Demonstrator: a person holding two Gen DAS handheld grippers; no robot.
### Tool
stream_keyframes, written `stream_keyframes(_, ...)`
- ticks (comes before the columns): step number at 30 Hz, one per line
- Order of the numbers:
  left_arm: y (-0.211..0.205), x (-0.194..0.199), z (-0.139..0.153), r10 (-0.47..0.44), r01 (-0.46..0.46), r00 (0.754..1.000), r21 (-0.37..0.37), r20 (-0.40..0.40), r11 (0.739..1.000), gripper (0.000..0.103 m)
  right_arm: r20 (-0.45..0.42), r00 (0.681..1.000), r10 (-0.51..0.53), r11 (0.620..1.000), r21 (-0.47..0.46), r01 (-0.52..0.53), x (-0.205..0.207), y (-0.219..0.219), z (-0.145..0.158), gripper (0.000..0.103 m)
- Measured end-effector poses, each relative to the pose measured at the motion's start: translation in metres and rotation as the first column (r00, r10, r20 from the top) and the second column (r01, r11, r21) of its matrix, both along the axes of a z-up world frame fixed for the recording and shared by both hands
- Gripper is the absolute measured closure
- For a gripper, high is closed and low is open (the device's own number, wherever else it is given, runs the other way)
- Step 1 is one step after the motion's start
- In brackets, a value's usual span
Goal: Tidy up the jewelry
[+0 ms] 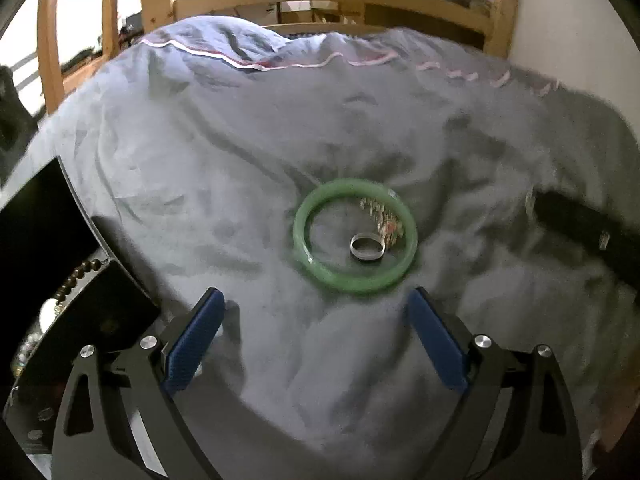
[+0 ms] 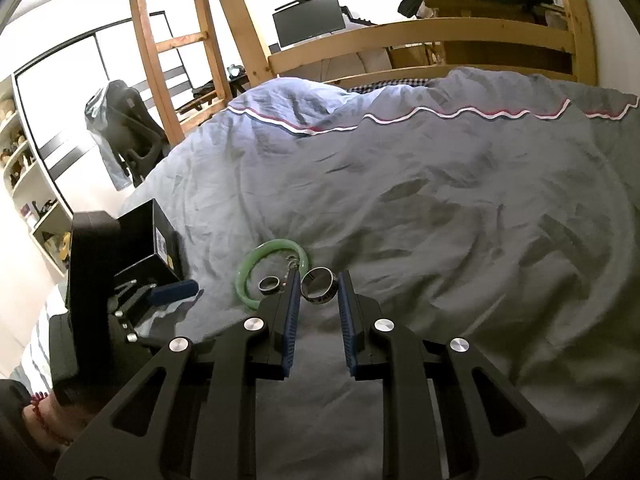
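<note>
A green bangle [image 1: 355,236] lies flat on the grey duvet [image 1: 240,184], just ahead of my open, empty left gripper [image 1: 316,300]. Inside the bangle lie a small silver ring [image 1: 367,249] and a pale chain piece [image 1: 382,216]. In the right wrist view my right gripper [image 2: 319,280] is shut on a wide silver ring [image 2: 318,286], held between the blue pads a little right of the bangle [image 2: 256,270]. The small ring [image 2: 269,284] also shows there inside the bangle.
A black jewelry box [image 1: 52,280] with beads and other pieces inside sits at the left; it also shows in the right wrist view [image 2: 140,240]. A wooden bed frame [image 2: 420,40] stands behind the duvet. The right tool [image 1: 592,232] reaches in from the right.
</note>
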State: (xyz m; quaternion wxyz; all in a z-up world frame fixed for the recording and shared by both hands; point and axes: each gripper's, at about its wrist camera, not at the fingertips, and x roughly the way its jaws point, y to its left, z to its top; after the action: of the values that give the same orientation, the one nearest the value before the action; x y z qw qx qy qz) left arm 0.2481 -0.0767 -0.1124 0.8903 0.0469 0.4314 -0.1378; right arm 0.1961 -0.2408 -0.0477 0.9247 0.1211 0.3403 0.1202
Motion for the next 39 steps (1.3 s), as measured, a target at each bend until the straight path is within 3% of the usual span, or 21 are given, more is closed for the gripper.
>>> stream_keyframes(3,0.005,0.009,0.003,0.016,-0.018,1.000,-0.086,-0.024,0.996,0.012,-0.002,1.000,0.001,1.000,0.003,-0.001,0.001,0.000,-0.002,0.083)
stream_keyframes(6,0.003,0.018,0.002,0.025,-0.028,0.999,-0.109,-0.029,0.994,0.011,-0.006,1.000,-0.002,1.000,0.012,0.002,0.003,-0.001,-0.003,0.083)
stream_keyframes(17,-0.031,0.048,-0.014,-0.003,0.003,1.000,-0.018,-0.018,1.000,0.007,-0.032,0.999,-0.013,1.000,0.028,0.014,0.009,-0.005,-0.014,0.083)
stream_keyframes(21,-0.034,0.043,-0.014,-0.030,0.030,1.000,-0.013,0.000,0.999,0.029,-0.037,0.999,-0.014,1.000,0.025,0.015,0.010,-0.003,-0.016,0.083)
stream_keyframes(25,-0.032,0.040,-0.011,-0.035,0.035,0.999,-0.017,0.007,0.999,0.029,-0.031,0.999,-0.011,1.000,0.020,0.012,0.009,-0.002,-0.014,0.083)
stream_keyframes(30,-0.030,0.033,0.004,-0.032,0.032,0.998,-0.002,0.047,0.999,0.029,-0.012,1.000,-0.017,1.000,0.022,0.017,0.006,-0.004,-0.010,0.083)
stream_keyframes(39,-0.012,0.016,0.040,0.000,0.003,0.997,-0.038,0.076,0.999,0.029,0.019,1.000,-0.015,1.000,0.006,0.014,0.000,-0.002,0.003,0.083)
